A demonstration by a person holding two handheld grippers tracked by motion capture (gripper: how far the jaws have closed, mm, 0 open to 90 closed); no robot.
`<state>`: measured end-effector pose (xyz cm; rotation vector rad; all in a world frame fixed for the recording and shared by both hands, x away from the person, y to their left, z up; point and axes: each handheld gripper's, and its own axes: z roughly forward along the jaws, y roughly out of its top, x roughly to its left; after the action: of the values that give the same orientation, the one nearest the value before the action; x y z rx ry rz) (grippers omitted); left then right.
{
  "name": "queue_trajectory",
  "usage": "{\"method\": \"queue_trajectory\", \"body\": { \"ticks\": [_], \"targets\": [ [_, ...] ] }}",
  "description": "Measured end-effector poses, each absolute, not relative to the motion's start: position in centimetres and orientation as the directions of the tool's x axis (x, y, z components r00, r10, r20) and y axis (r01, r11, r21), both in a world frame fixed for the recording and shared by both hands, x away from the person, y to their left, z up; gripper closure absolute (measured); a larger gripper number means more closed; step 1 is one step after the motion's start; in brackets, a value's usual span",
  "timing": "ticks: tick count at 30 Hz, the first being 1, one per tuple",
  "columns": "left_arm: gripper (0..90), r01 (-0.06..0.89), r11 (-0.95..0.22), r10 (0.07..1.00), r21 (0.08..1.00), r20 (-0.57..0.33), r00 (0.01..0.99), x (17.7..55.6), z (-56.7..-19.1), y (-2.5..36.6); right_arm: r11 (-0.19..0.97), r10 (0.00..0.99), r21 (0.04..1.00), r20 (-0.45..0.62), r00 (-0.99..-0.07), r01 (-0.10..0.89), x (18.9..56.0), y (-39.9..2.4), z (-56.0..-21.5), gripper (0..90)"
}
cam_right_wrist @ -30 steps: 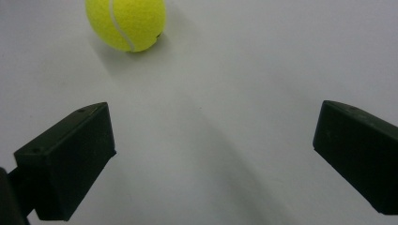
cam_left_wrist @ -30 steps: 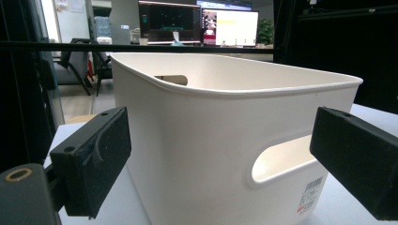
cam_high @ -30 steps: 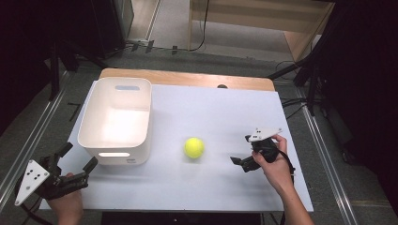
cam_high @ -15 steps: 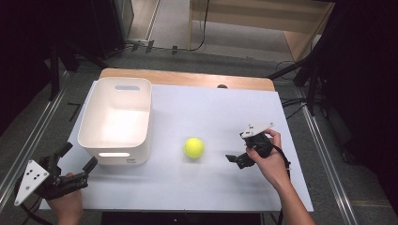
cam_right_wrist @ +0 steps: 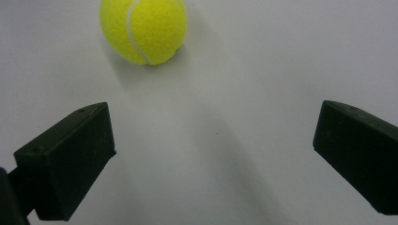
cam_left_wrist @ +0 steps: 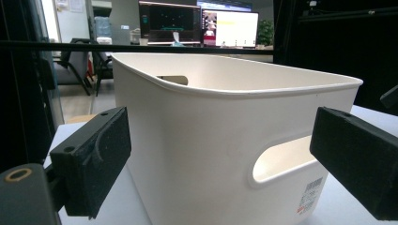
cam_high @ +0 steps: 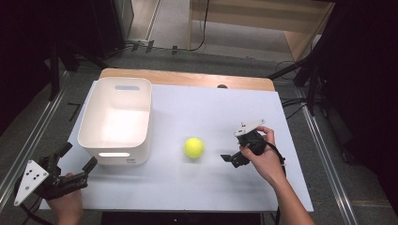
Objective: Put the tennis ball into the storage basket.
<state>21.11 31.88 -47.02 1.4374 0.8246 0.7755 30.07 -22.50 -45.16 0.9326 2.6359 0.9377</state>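
Right gripper (cam_high: 233, 151) has edged toward the yellow felt tennis ball (cam_high: 194, 147), jaws spread, ball just ahead, ungrasped | left gripper (cam_high: 76, 158) unmoved, gaping before empty white plastic bin (cam_high: 117, 119) | likely binning: nothing done yet

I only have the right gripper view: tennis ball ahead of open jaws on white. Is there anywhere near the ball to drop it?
Observer: Yes. In the high view a white plastic bin stands on the table, to the left of the tennis ball and apart from it.
Operator: Anything in the bin?
Observer: The high view shows only bare white floor inside it.
Operator: Where is the other gripper?
Observer: The left gripper is at the table's near left corner, jaws open, pointed at the bin's near end.
Operator: Is it touching the bin?
Observer: No. The left gripper view shows the wall with its handle cutout beyond the pads, not between them.
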Motion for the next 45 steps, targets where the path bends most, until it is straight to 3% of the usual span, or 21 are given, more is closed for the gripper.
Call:
{"method": "queue_trajectory", "body": {
  "ticks": [45],
  "targets": [
    [5.8,0.034,0.007,0.852,0.999,-0.023,0.522,21.1,-47.0,32.0,0.694,0.558,0.544,0.01,-0.83,0.473,31.8,-17.8,-45.4,0.0]
  ]
}}
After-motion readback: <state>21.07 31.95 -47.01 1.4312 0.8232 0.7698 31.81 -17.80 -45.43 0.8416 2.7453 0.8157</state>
